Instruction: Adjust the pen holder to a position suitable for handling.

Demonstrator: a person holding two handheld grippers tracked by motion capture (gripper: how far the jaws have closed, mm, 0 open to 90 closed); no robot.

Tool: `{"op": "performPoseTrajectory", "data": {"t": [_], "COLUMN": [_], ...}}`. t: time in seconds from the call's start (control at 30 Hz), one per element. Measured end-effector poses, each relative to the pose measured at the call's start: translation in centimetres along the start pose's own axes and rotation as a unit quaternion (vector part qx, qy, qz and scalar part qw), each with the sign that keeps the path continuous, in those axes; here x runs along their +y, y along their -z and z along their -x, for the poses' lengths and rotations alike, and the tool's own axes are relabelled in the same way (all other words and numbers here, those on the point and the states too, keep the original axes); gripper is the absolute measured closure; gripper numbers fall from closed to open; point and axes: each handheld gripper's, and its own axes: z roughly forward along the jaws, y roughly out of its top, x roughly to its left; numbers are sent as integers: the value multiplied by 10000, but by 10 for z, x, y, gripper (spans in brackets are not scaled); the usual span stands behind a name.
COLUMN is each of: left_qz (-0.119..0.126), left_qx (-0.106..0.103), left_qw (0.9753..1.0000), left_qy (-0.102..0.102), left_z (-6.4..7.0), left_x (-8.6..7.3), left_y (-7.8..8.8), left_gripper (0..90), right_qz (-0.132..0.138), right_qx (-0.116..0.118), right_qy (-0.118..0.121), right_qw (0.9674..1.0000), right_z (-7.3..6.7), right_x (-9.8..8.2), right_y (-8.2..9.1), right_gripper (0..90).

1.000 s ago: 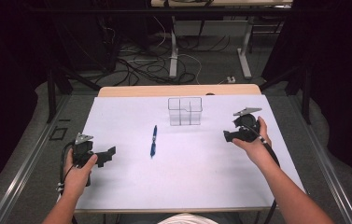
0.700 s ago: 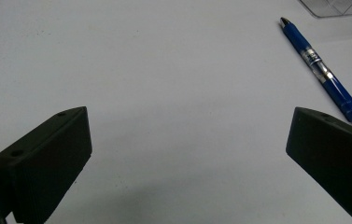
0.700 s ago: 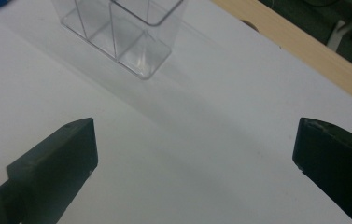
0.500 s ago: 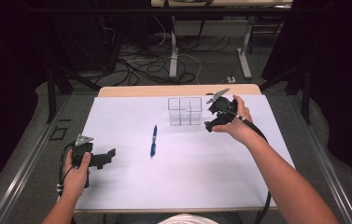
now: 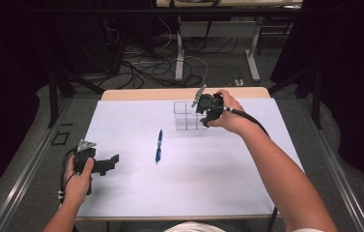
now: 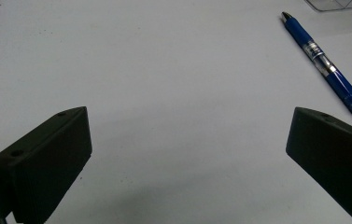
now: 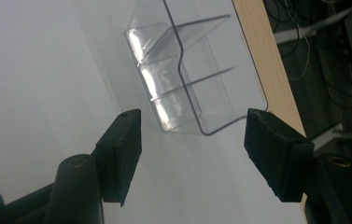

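I've carried my right gripper [image 5: 203, 112] from the right of the high view up to the clear plastic organizer [image 5: 185, 116] at upper centre. Its jaws have just been narrowing, half open, with the organizer's near end just ahead of them, not yet gripped, so I judge a grasp comes next. My left gripper [image 5: 106, 163] sits unmoved at lower left, jaws wide and empty, and the blue pen [image 5: 159, 146] lies unmoved mid-frame.

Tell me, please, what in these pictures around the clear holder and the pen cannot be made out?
- Clear holder: in the high view the right tongs and hand cover its right side; whether the pads touch it cannot be told. In the right gripper view the top edge cuts off its far end.
- Blue pen: in the left gripper view the right-hand jaw hides its lower end; the print on its barrel is too small to read.
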Motion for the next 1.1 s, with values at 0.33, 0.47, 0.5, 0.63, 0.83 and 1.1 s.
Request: {"op": "performPoseTrajectory", "data": {"t": [0.33,0.47,0.5,0.63,0.83,1.1], "left_qz": [-12,-13,-15,-39,9,17], "left_qx": [-3,4,-3,-10,-23,-17], "left_qw": [10000,10000,10000,10000,10000,9999], "left_qy": [9,22,25,52,82,121], "left_z": [-1,-2,-2,-2,-3,-3], "left_x": [-1,-1,-1,-1,-2,-2], "left_y": [0,0,0,1,1,3], "left_gripper": [0,0,0,0,0,0], "right_qz": [30,-103,-101,-168,-321,-383], "right_qx": [216,328,354,476,804,1015], "right_qy": [760,1033,1117,1215,1351,1288], "right_qw": [9969,9941,9931,9913,9870,9857], "right_z": [10,13,13,14,21,25], "right_x": [20,25,27,32,41,46], "right_y": [-16,-22,-24,-28,-40,-55], "right_gripper": [390,385,395,410,539,611]}}
